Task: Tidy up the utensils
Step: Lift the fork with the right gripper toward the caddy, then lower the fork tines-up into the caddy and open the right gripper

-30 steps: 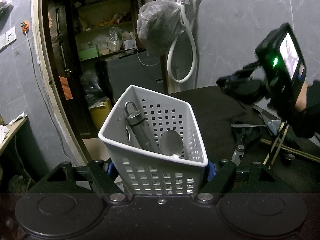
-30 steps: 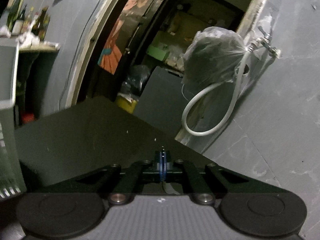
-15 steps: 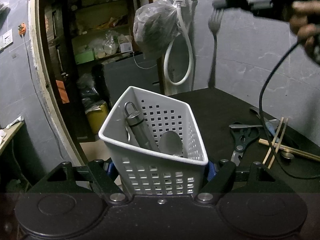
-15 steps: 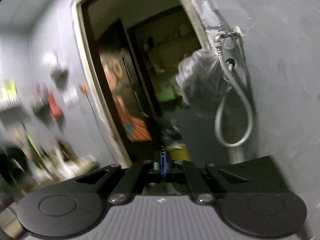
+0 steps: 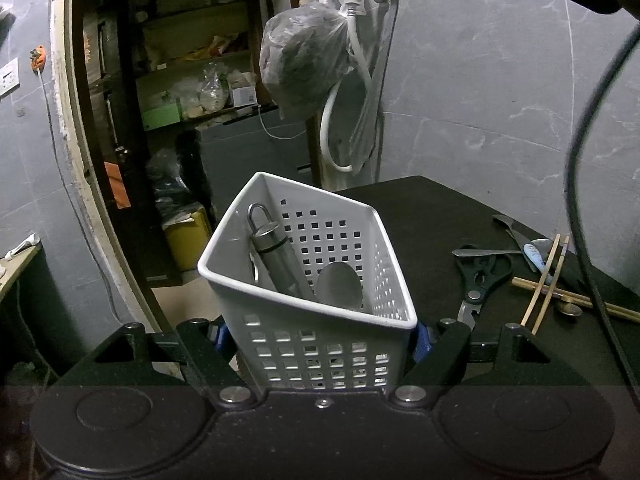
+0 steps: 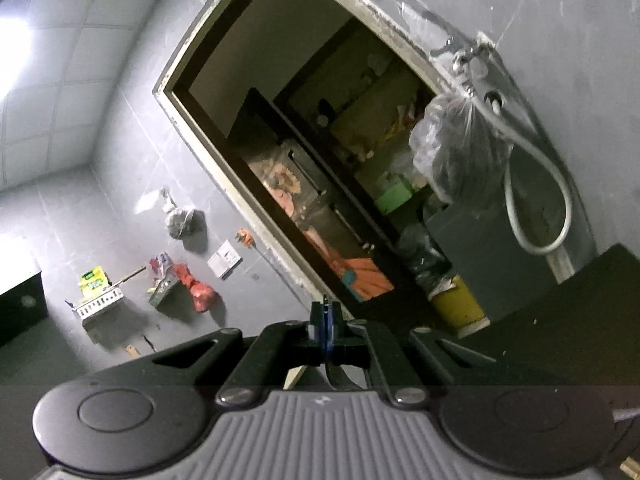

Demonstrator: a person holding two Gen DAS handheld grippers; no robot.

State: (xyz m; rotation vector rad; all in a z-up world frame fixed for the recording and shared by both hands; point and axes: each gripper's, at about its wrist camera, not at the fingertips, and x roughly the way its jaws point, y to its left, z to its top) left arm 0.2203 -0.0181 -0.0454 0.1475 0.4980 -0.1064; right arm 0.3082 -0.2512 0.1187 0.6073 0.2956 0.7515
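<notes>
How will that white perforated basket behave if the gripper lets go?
The basket looks like light, thin plastic, probably slightly flexible. It sits tilted, with the metal tool leaning high against one side, so it could tip.

Glossy white plastic basket — shiny metal spoon, matt black table.

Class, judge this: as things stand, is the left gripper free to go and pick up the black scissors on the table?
Probably not. The left gripper is shut on the white basket, so its fingers are occupied. The scissors lie uncovered on the table beside it, but the basket would have to be released first.
</notes>
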